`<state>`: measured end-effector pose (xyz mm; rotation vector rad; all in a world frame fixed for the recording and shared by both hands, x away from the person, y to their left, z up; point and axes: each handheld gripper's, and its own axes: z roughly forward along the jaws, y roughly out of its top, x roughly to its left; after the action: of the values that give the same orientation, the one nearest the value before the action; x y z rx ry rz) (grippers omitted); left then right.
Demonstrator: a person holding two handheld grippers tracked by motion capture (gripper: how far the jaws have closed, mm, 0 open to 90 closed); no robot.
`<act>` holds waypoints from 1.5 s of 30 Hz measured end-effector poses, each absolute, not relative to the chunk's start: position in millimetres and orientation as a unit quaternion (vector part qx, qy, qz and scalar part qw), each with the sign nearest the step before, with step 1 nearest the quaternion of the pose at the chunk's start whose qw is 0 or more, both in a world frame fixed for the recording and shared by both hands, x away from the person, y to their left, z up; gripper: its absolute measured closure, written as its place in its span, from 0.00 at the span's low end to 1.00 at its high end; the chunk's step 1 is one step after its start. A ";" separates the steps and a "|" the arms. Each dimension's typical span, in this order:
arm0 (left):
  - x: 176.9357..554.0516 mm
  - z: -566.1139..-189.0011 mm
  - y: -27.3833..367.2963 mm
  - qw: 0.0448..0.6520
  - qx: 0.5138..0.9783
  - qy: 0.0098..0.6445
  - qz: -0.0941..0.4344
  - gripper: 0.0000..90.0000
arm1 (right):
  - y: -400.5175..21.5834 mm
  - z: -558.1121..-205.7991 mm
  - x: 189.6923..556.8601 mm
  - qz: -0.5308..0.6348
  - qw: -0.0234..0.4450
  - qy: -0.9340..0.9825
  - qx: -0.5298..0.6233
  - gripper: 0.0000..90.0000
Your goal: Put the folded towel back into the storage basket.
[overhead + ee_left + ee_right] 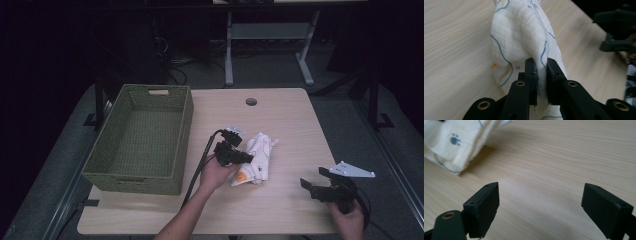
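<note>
A: High view, item one — white cloth [257,157], bunched in a soft heap on the wooden table [290,120], just to the right of the green woven basket [145,137] and apart from it. Printed with thin blue lines; an orange patch shows at its near end.

B: And the left gripper [245,158]?

A: Left gripper view — jaws pressed nearly together, pinching a raised fold of the cloth between the pads. Fabric rises from the grip and drapes away over the table. In the high view the gripper sits at the cloth's left edge, between the basket and the heap, held by the person's left hand [214,174].

B: Item two, the right gripper [312,184]?

A: Jaws spread wide, nothing between them — bare tabletop under them in the right gripper view, with a corner of the cloth at the upper left, bearing a small dark paw print. It sits well to the right of the cloth, far from the basket, grey plate on top.

B: Basket contents?

A: No item seen inside; its interior faces up, a handle slot in the far wall.
</note>
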<state>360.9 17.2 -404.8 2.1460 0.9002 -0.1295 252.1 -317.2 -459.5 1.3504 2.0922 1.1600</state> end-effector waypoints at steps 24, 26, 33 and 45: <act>350.8 -362.4 88.2 0.475 0.793 0.364 -0.112 0.90 | -325.6 -459.4 251.8 0.409 0.196 0.746 0.488 0.16; 349.5 -358.3 93.3 0.483 0.788 0.363 -0.115 0.90 | -326.1 -459.4 251.7 0.408 0.196 0.745 0.490 0.16; 347.2 -347.1 109.0 0.492 0.782 0.364 -0.117 0.90 | -323.1 -460.7 252.3 0.401 0.194 0.750 0.489 0.16; 352.2 -328.3 128.8 0.496 0.779 0.366 -0.116 0.90 | -319.4 -461.3 253.1 0.397 0.193 0.754 0.486 0.16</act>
<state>352.2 128.8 -328.3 1.8874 0.8879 -0.2801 253.1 -319.4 -461.3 1.3634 2.1161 1.1142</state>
